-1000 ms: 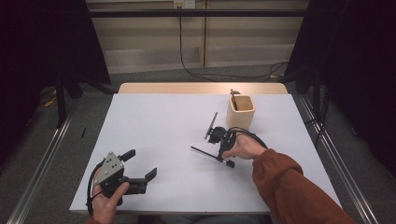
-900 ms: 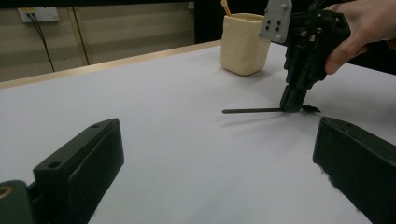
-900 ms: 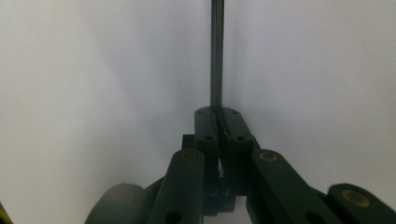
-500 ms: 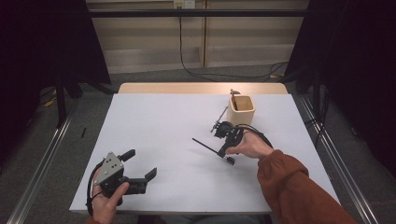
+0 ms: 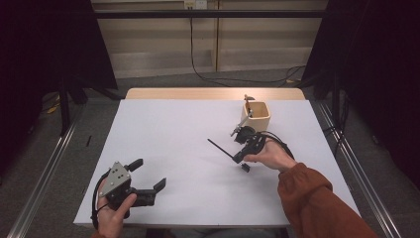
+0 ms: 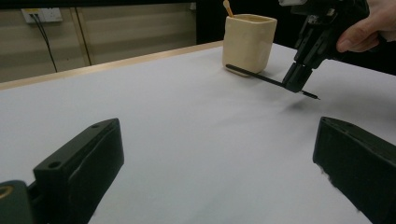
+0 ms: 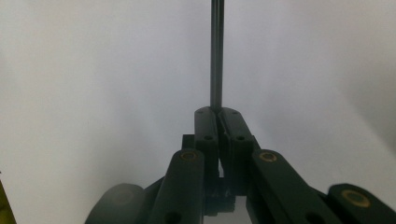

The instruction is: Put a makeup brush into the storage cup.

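Observation:
My right gripper (image 5: 239, 157) is shut on a thin black stick (image 5: 220, 148), held just above the white table (image 5: 173, 129). The stick points left and away from the hand, and a short end pokes out behind the jaws. In the right gripper view the stick (image 7: 216, 51) runs straight up from the closed gripper (image 7: 217, 116). A cream cup (image 5: 256, 115) stands just beyond that hand, with a wooden stick (image 5: 249, 101) in it. My left gripper (image 5: 147, 174) rests open at the front left, nothing between its jaws. In the left gripper view the cup (image 6: 247, 42) stands behind the black stick (image 6: 254, 74).
The table's wooden far edge (image 5: 213, 93) borders a floor with cables. Metal rails run along both sides of the table. A wide stretch of white tabletop lies between the two grippers.
My right gripper has carried the black stick a little farther from the person and closer to the cup. The left gripper has stayed put.

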A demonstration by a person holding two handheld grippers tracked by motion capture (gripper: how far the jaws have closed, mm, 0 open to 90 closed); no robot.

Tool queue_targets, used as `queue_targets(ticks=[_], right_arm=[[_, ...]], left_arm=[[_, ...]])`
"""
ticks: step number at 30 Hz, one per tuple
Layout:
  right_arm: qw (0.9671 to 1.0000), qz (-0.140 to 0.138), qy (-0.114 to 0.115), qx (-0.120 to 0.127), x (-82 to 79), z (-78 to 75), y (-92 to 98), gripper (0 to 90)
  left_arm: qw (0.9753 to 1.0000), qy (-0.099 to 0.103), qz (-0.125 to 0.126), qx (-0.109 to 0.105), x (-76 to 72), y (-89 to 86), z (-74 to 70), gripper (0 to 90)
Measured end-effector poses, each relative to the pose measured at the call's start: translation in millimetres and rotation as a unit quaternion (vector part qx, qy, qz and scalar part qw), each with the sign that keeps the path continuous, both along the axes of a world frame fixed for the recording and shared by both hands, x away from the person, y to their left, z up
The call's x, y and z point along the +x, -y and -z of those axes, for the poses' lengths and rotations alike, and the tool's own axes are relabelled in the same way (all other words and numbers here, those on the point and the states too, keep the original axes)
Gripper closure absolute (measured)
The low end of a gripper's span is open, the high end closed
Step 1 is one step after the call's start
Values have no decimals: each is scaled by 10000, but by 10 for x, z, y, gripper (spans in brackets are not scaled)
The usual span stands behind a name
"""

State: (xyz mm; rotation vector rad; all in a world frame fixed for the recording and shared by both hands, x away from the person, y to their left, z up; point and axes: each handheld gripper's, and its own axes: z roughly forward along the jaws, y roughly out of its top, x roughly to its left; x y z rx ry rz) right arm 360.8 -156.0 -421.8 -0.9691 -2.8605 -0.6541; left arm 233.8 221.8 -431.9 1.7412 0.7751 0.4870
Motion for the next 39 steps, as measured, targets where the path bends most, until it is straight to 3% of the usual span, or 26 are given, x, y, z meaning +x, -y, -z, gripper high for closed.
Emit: queue_targets(ticks=[11,19,26,29,33,39], right_arm=[[9973,114,348,640,-60,-46,151,867],[9886,264,807,1245,-123,-98,256,867],[9826,259,943,1579,-164,-86,283,867],[9760,287,1095,1859,-177,-88,296,867],[9706,300,1225,2049,-188,-96,311,867],[9575,396,1485,2442,-227,-123,368,867]], left_arm=[[10000,-6,-6,-4,-2,-2,-1,19],[10000,-4,-2,-1,-3,0,-2,19],[10000,-3,6,6,-4,2,-3,19],[10000,1,5,9,-4,3,-2,19],[10000,5,-1,13,-6,4,-3,19],[10000,29,14,72,-7,8,-6,19]])
